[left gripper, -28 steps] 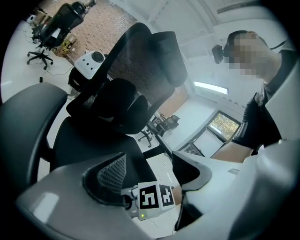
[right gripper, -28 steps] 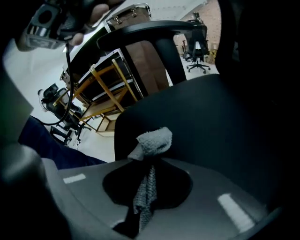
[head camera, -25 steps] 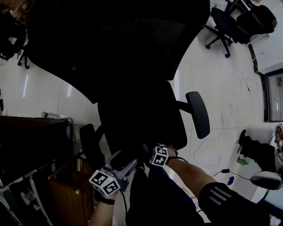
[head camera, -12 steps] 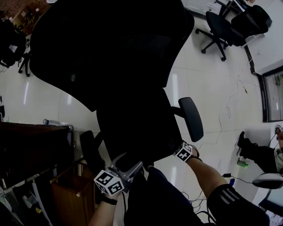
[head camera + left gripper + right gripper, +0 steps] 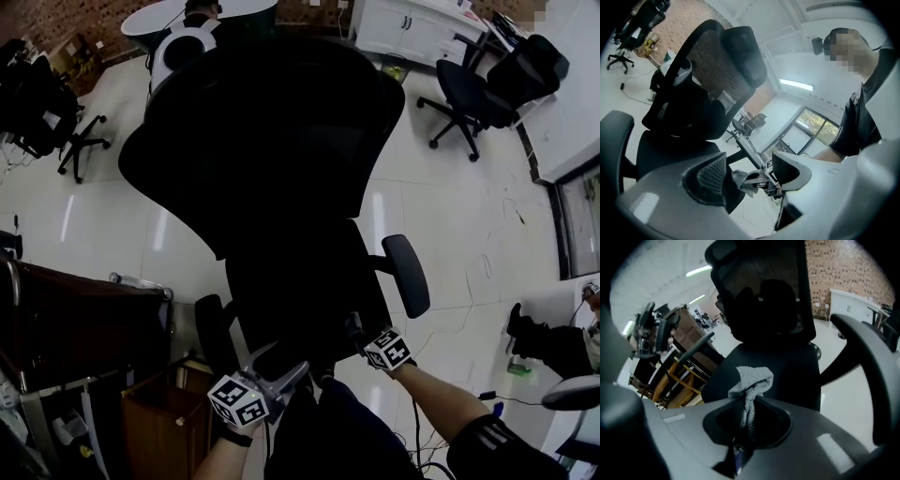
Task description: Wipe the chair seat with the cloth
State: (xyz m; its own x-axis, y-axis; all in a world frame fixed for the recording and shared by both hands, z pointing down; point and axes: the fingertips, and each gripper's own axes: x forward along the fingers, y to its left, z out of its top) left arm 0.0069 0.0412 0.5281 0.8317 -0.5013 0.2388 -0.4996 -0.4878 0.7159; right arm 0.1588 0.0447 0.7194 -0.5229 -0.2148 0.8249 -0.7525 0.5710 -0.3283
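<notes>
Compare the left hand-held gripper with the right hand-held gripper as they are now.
The left hand-held gripper has its jaws apart with nothing between them; the right hand-held gripper is shut on the grey terry cloth. In the head view the left is off the front left corner of the black office chair seat, and the right is at its front right edge. Both face the seat.
</notes>
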